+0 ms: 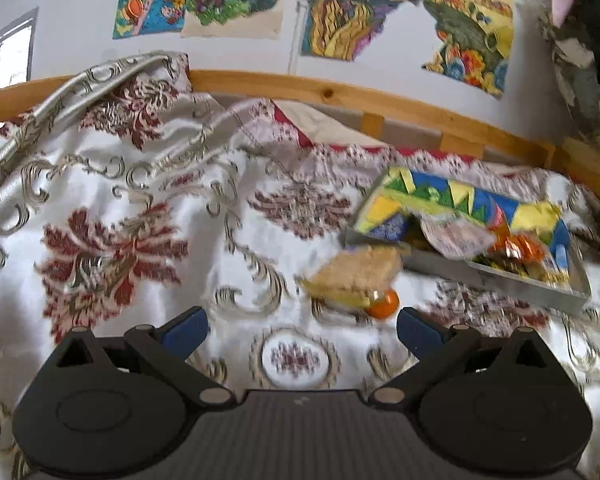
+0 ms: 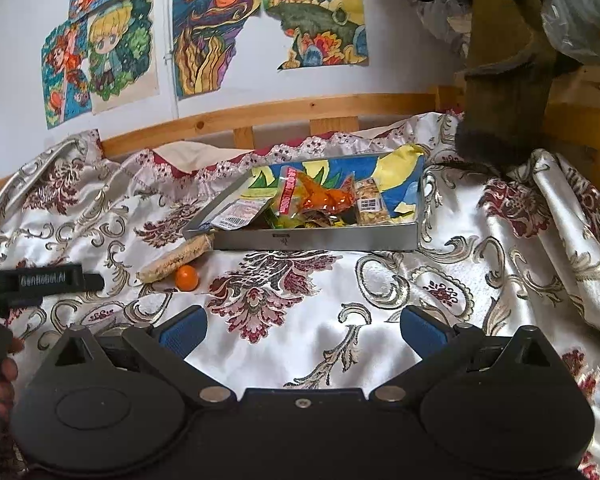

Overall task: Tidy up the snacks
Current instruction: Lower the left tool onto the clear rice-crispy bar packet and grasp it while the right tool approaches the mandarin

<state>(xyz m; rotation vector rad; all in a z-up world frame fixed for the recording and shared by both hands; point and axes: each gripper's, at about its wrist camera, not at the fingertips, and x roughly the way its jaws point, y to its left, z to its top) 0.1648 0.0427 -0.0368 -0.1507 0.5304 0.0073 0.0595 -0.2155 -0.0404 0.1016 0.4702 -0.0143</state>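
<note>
A shallow grey box (image 2: 312, 242) with a colourful lining lies on the patterned bedspread and holds several snack packets, among them an orange one (image 2: 324, 196). It also shows blurred in the left wrist view (image 1: 500, 276). A beige cereal bar (image 2: 176, 258) and a small orange ball-shaped sweet (image 2: 187, 278) lie on the cloth left of the box; both show in the left wrist view, the bar (image 1: 356, 274) and the sweet (image 1: 383, 304). My left gripper (image 1: 302, 330) is open and empty, just short of the sweet. My right gripper (image 2: 303, 328) is open and empty, in front of the box.
The white, red and gold bedspread (image 2: 380, 320) covers the bed, bunched up at the left (image 1: 100, 92). A wooden bed rail (image 2: 284, 114) runs behind, under wall drawings. Dark hanging cloth (image 2: 500, 100) stands at the right. The left gripper's body (image 2: 40, 280) shows at the left edge.
</note>
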